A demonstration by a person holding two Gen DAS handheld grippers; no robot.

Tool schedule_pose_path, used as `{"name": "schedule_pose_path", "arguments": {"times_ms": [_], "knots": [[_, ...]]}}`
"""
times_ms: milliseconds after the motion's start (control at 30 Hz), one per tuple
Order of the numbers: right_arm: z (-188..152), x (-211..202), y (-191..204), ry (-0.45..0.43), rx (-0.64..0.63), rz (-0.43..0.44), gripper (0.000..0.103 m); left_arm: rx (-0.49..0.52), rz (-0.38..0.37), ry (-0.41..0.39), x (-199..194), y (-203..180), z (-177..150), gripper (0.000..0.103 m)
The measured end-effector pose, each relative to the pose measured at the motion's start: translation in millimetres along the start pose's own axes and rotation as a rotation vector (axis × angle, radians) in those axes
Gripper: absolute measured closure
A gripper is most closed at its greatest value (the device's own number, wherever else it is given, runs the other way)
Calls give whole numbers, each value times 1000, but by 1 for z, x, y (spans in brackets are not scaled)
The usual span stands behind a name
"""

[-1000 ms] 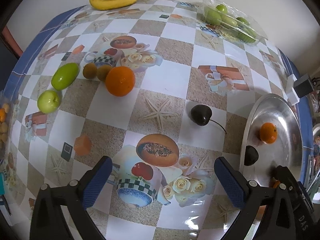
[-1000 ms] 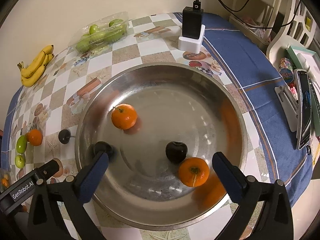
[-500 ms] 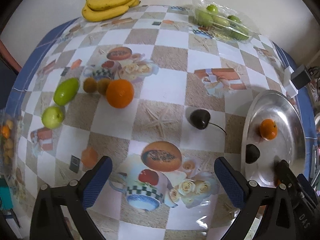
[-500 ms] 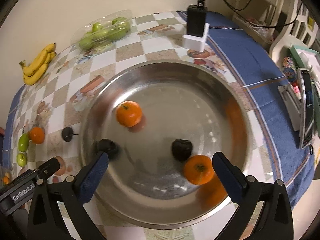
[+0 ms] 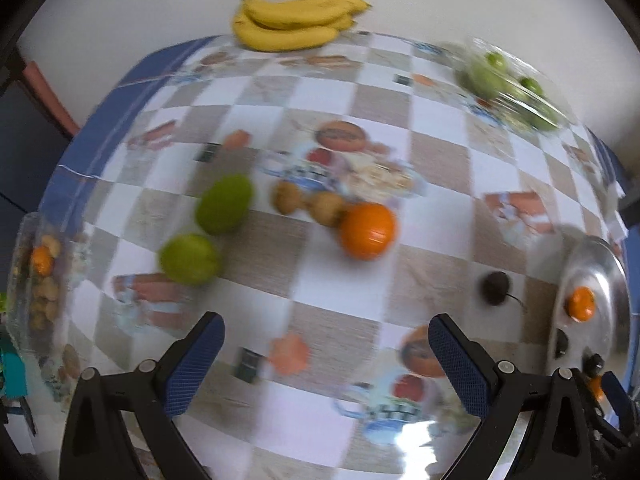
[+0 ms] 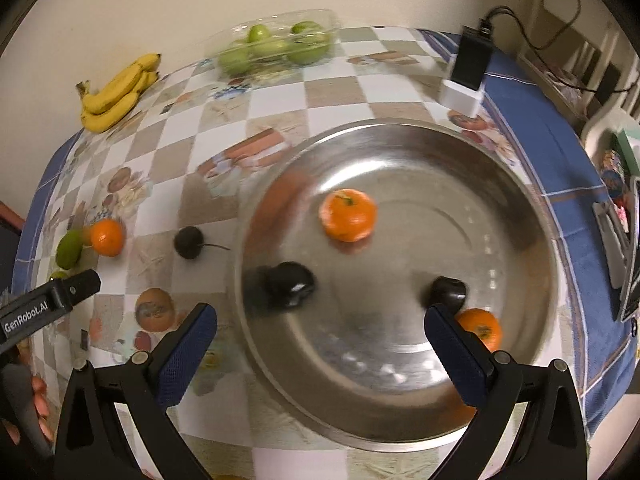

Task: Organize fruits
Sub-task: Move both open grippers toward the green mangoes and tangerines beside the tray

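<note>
A steel bowl (image 6: 520, 208) holds two oranges (image 6: 349, 215) and two dark plums (image 6: 290, 283). On the checkered tablecloth lie a loose orange (image 5: 367, 230), two kiwis (image 5: 286, 197), two green fruits (image 5: 223, 203) and a dark plum with a stem (image 5: 495, 287). My left gripper (image 5: 326, 364) is open and empty above the cloth, short of these fruits. My right gripper (image 6: 320, 356) is open and empty above the bowl's near rim. The bowl also shows in the left wrist view (image 5: 612, 276).
Bananas (image 5: 296, 24) lie at the far edge by the wall. A clear bag of green fruit (image 6: 280, 44) sits at the back. A black charger on a white base (image 6: 468, 76) stands behind the bowl. A clear box of small fruit (image 5: 36, 280) is at the left edge.
My left gripper has swung left, so the loose fruits now sit nearer the view's middle. My right gripper has shifted left, so the bowl sits further right. Both stay open.
</note>
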State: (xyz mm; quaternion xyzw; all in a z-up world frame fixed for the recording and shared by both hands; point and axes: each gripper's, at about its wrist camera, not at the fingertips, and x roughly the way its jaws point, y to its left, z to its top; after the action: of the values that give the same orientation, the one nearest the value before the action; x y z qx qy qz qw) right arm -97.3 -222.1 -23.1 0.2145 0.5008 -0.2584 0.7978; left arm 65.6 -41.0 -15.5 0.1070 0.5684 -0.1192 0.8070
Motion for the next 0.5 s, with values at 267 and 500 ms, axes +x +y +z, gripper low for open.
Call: {"name": "schedule_pose_path", "arguments": {"times_ms": [267,500], "knots": [[-1,-1,41,-18,-49,66,0,-75,39,-22,-1,49,7,0],[-1,3,84,-14,-104,117,0,-105,27,-14,3,74,9,0]]}}
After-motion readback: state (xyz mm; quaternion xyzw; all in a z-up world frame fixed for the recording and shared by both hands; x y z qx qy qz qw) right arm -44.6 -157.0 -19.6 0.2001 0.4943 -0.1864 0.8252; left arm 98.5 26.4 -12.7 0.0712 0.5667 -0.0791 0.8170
